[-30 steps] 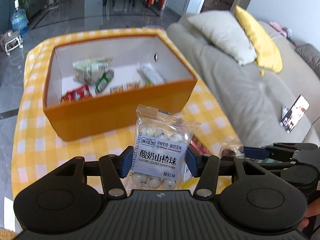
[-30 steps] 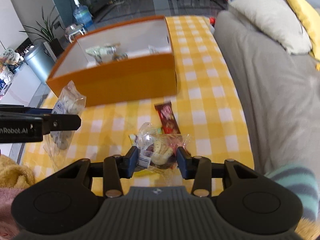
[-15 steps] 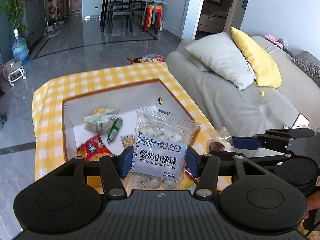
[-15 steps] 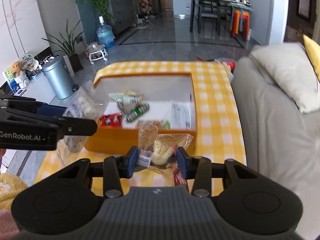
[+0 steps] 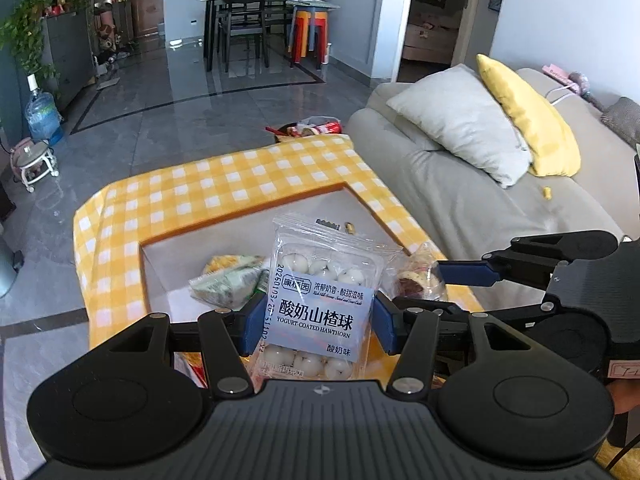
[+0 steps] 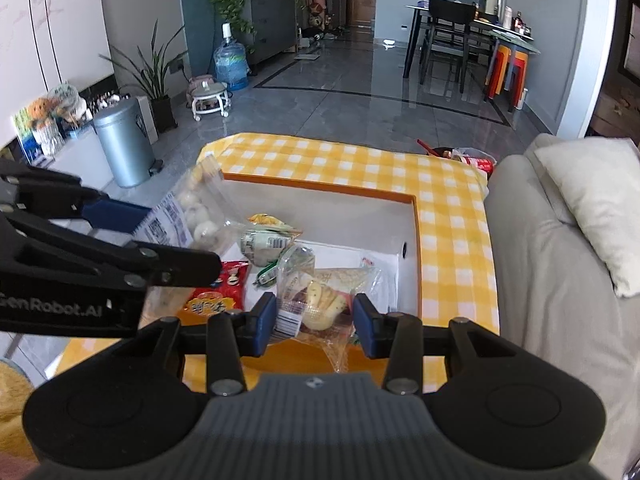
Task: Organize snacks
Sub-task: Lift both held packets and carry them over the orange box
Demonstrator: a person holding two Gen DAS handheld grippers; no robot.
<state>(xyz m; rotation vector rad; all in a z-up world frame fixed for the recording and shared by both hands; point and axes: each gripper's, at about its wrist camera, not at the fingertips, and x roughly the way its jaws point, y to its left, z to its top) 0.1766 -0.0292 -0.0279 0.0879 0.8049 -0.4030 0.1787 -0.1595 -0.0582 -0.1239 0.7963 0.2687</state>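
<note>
While tilted downward, both loaded tongs

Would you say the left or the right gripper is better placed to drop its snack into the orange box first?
Probably the right gripper: its pastry packet already hangs over the orange box.

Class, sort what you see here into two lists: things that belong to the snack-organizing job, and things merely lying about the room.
Belongs to the job:
- hawthorn ball packet in left gripper
- clear pastry packet in right gripper
- orange box
- red snack bag

Just lying about:
- grey pillow
- yellow cushion
- metal bin
- water jug
</note>
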